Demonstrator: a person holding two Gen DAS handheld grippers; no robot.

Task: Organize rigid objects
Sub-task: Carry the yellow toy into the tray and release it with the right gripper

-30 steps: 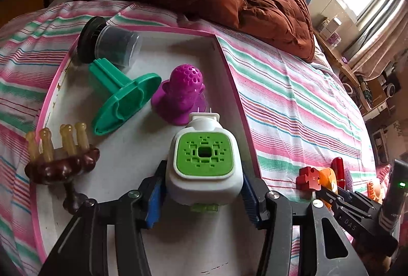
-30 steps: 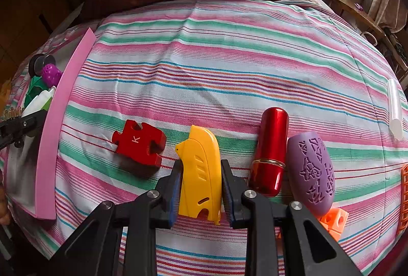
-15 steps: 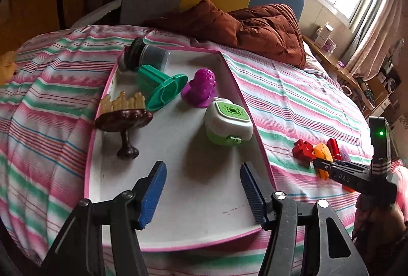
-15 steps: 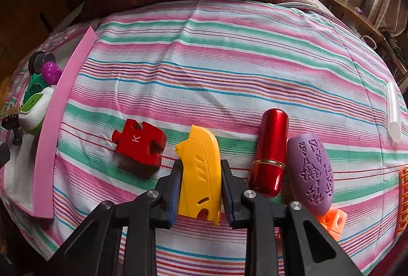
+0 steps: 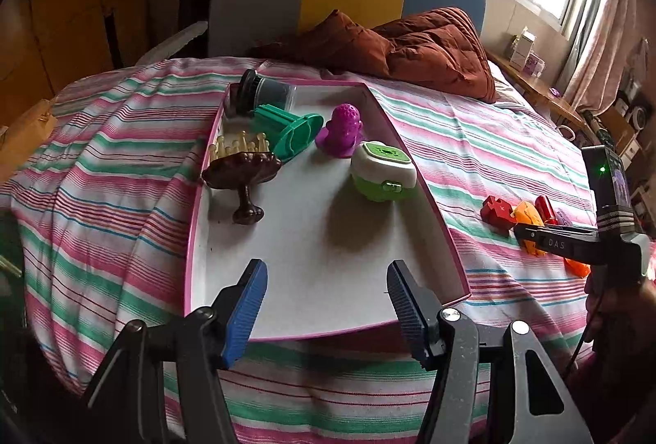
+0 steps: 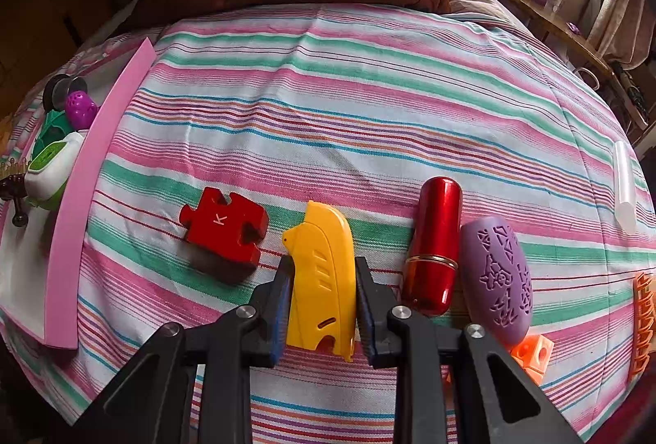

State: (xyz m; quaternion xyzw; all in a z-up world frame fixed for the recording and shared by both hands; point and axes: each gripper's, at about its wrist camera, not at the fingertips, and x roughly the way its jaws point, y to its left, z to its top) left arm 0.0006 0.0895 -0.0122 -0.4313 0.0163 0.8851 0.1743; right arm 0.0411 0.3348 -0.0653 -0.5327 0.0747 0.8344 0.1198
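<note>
Your left hand-held gripper stands open above the near edge of the pink-rimmed tray; its jaws have just been widening and nothing lies between the blue pads. The green-and-white plug-in device sits free on the tray's white floor, close to the right rim, with the purple dome piece, the green stand, the dark jar and the brown comb holder beyond it.

Your right hand-held gripper is closed on the yellow plastic piece, both pads pressed against its sides while it lies on the striped bedspread. Just left of it rests the red puzzle piece; to its right the red lipstick tube lies touching the purple patterned oval. An orange cube peeks out beneath your gripper's right finger.
</note>
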